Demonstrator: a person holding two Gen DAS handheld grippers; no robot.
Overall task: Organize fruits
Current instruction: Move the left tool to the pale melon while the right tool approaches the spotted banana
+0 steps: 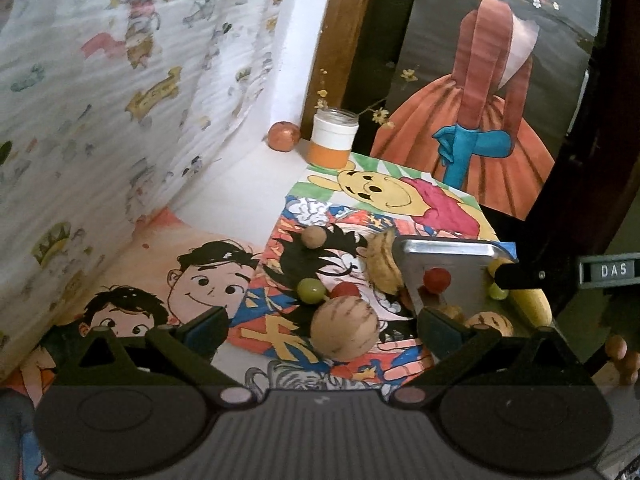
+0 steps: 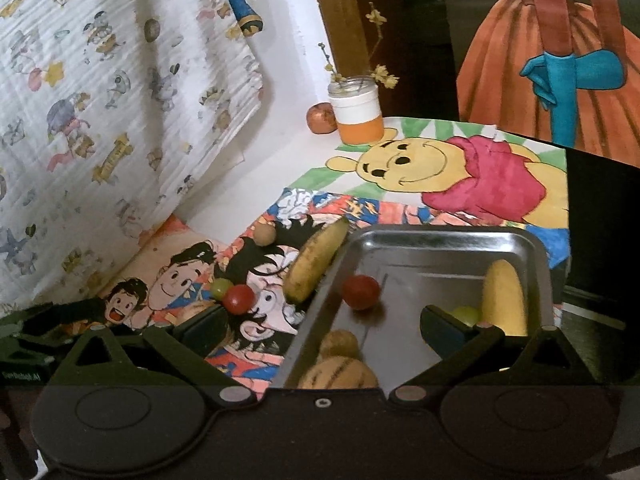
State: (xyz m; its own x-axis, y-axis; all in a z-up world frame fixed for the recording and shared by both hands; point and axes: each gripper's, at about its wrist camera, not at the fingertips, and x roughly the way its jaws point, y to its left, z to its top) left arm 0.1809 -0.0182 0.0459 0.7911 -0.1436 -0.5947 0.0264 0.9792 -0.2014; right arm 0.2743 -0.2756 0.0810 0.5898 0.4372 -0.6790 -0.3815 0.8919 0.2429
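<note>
Fruit transfer partly done: tray (image 2: pixel 532 248) holds several pieces. Both tools, left tool (image 1: pixel 324 330) and right tool (image 2: pixel 324 326), released, empty. Next: left closes on striped melon (image 1: pixel 344 328), lower centre.

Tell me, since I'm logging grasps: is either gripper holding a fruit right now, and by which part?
Nothing is held. The left gripper has its jaws open around the striped round fruit without closing on it, and the right gripper is open above the metal tray.

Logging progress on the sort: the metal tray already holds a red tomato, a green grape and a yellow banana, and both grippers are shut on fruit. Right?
Not quite: both grippers, left and right, are open and hold nothing, as each wrist view shows. The metal tray does hold the red tomato, green grape and yellow banana.
</note>
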